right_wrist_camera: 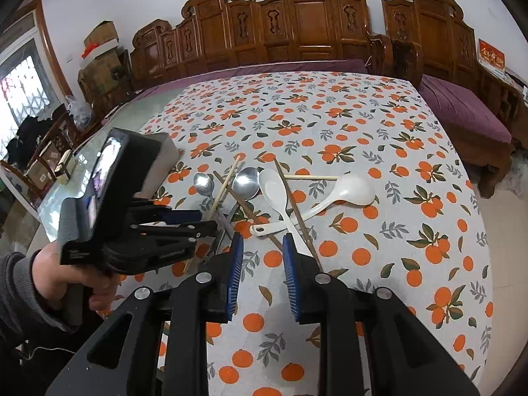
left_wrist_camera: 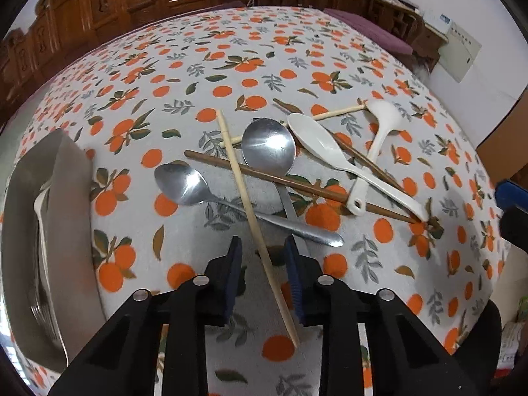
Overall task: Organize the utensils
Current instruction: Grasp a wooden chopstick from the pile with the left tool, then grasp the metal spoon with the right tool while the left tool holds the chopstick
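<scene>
Between the parted fingers of the left gripper (left_wrist_camera: 262, 247) lies a pale chopstick (left_wrist_camera: 254, 217), not yet pinched. The right gripper (right_wrist_camera: 262, 244) hovers with jaws apart and empty, before the white spoon (right_wrist_camera: 283, 204). The utensils are piled on an orange-printed tablecloth (left_wrist_camera: 231, 66); carved wooden benches (right_wrist_camera: 297, 23) stand behind. A red sign (right_wrist_camera: 491, 57) is unreadable.

utensils (left_wrist_camera: 280, 171): 2 steel spoons, 2 white spoons, chopsticks | crossed, tangled heap
</scene>
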Available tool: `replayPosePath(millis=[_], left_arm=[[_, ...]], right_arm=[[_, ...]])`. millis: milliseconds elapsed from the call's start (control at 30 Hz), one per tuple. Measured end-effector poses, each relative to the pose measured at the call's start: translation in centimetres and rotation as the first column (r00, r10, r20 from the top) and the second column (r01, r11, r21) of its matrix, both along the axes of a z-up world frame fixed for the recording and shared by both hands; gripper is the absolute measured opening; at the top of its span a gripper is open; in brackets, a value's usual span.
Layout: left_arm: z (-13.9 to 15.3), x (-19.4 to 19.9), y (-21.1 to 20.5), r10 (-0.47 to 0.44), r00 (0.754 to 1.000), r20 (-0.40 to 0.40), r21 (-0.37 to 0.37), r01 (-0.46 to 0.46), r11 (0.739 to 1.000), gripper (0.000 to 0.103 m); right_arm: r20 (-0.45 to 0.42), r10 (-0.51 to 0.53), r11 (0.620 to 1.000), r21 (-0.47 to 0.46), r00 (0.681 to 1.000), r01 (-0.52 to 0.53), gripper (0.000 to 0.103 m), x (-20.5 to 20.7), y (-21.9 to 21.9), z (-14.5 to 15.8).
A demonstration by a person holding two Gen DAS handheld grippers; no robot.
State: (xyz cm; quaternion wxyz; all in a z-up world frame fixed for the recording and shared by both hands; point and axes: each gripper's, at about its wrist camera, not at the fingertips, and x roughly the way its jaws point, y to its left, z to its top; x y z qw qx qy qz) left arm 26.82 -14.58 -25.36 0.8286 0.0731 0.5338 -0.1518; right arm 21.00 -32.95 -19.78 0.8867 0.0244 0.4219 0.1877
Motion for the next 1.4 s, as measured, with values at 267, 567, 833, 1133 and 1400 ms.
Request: replayPosePath(millis=[267,567,833,1133,1400], left_arm=[[-0.1,-0.3,1.1,0.002,1.000,0.031,-0.001,-0.002,1.000,0.004],[3.7,-3.3,5.6,0.033,0.994,0.107,-0.096,-0.023,0.995,0.004],[6.4,-4.7,7.3,0.027,0.988,0.155,-0.127,-0.007,0.992,0.004],[7.6,-5.5,8.6,0.044,0.983,0.177,-0.134,-0.020,0.991,0.004],[7.6,-6.0,9.6,0.058,0.983,0.173,-0.141,-0.034,0.989,0.004]], right_arm=[[-0.020,0.034,0.999,-0.023,0.999,-0.035,0.027,-0.1,1.4,-1.1],[-0.020,0.079,0.995,-0.052,0.997,-0.080,0.027,0.2,4.2,-1.6],[-0.020,0.151,0.983,-0.102,0.988,-0.152,0.027,3.3,7.7,-2.3],[-0.128,0.228,0.954,-0.171,0.965,-0.248,0.027,8.2,12.0,-5.9],[-0.223,0.263,0.917,-0.243,0.939,-0.315,0.022,10.0,13.7,-7.8]])
